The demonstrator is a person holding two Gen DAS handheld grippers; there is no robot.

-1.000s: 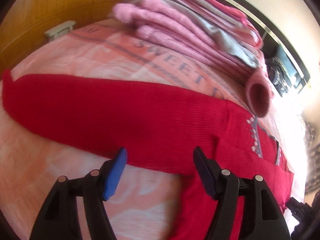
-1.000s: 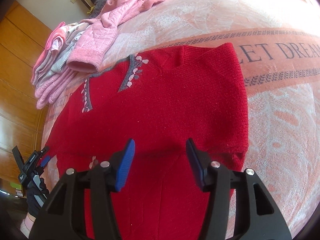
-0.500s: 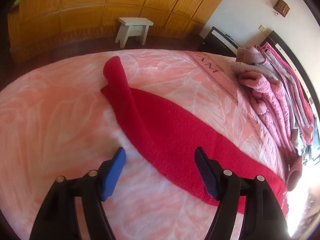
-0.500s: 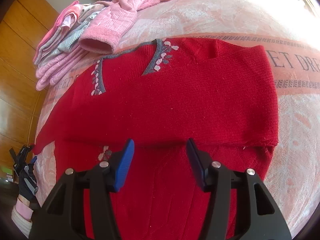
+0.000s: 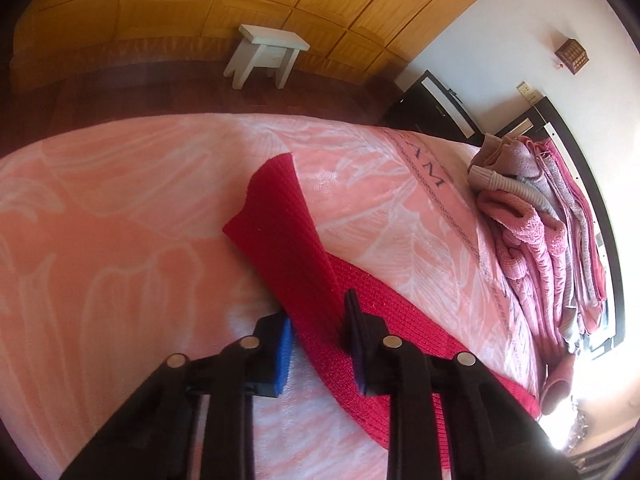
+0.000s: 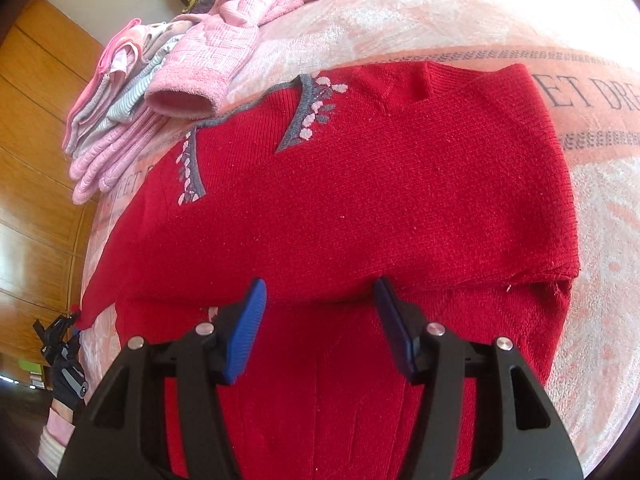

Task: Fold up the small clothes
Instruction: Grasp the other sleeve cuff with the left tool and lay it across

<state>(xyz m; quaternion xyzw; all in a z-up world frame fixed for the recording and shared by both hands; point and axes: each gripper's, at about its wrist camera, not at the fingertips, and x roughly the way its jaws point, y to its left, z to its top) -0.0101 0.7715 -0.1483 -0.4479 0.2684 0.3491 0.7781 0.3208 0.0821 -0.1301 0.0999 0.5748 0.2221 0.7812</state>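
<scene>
A red knitted sweater [image 6: 360,200] with grey neck trim and pale leaf stitching lies flat on the pink blanket [image 6: 520,8], its right-hand sleeve folded across the chest. In the left wrist view the other red sleeve [image 5: 288,240] runs between the blue pads of my left gripper [image 5: 318,332], which is shut on it; the cuff end rises off the blanket beyond the fingers. My right gripper [image 6: 320,312] hovers open over the sweater's lower body, nothing between its pads. At the far left of the right wrist view a gloved hand [image 6: 68,376] holds the left gripper at the sleeve tip.
A stack of folded pink and grey clothes [image 5: 540,240] sits along the head of the bed, with a loose pink garment [image 6: 224,48] lying beside the sweater's neckline. Past the bed edge stand a white stool [image 5: 268,56], a dark cabinet [image 5: 432,108] and wooden panelling.
My left gripper travelled out along the sleeve toward the cuff, then shut on it, and the cuff end has lifted. The right gripper stays open and has dropped closer to the sweater.
</scene>
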